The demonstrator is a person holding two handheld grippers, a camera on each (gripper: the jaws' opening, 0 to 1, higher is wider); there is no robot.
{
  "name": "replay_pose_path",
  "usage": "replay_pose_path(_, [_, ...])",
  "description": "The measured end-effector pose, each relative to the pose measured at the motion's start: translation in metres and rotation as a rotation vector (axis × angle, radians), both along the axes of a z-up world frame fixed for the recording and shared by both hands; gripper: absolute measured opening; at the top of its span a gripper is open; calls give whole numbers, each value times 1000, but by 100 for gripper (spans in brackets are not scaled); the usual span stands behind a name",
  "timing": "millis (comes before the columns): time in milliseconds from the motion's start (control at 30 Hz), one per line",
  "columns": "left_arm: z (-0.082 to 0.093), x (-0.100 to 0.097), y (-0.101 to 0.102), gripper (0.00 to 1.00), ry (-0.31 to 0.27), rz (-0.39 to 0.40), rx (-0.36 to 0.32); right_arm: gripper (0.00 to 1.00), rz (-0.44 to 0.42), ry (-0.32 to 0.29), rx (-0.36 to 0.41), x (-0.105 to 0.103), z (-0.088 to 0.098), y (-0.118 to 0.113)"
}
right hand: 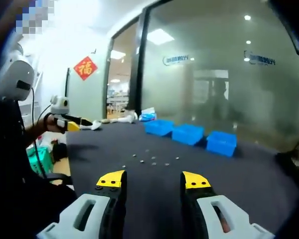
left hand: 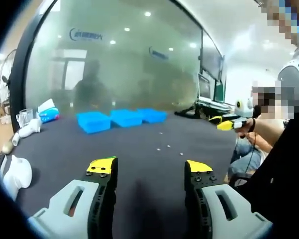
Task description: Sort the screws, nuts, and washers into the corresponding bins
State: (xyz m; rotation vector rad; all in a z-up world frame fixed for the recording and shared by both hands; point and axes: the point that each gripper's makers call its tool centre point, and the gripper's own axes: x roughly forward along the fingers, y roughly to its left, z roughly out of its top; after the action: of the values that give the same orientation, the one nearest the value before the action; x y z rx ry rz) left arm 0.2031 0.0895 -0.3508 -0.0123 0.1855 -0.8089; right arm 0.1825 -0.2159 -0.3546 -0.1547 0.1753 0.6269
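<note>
The small fasteners (right hand: 150, 159) lie scattered loose on the dark counter (right hand: 249, 184), in a thin band ahead of the right gripper (right hand: 153, 180) and well apart from it. They are too small to tell screws from nuts or washers. In the left gripper view a few pale specks (left hand: 164, 147) show on the counter, ahead of the left gripper (left hand: 150, 167) and slightly to its right; these too are too small to sort by kind.

Beyond the fasteners stand three blue bins (right hand: 189, 133) in a row, near a frosted glass wall (right hand: 224, 74). In the left gripper view the same three bins (left hand: 120, 118) sit side by side at the far edge of the counter. What lies inside them cannot be made out.

Both grippers hang above the counter with their yellow-tipped jaws spread wide and nothing between them, touching no fastener.

At the left edge of the counter in the left gripper view lie several white objects (left hand: 17, 174), partly cut off and hard to identify, and a clear cup (left hand: 25, 116) further back.

A person in dark clothing sits beside the counter; a hand (right hand: 54, 123) holds a small device with a yellow tip. The same hand (left hand: 245, 124) shows at the right of the left gripper view.
</note>
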Motion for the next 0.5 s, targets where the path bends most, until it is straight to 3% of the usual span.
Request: replay_pose_path(500, [-1,6,-7,54,6,-48,47,40,70,47,-64,-9,-10,9])
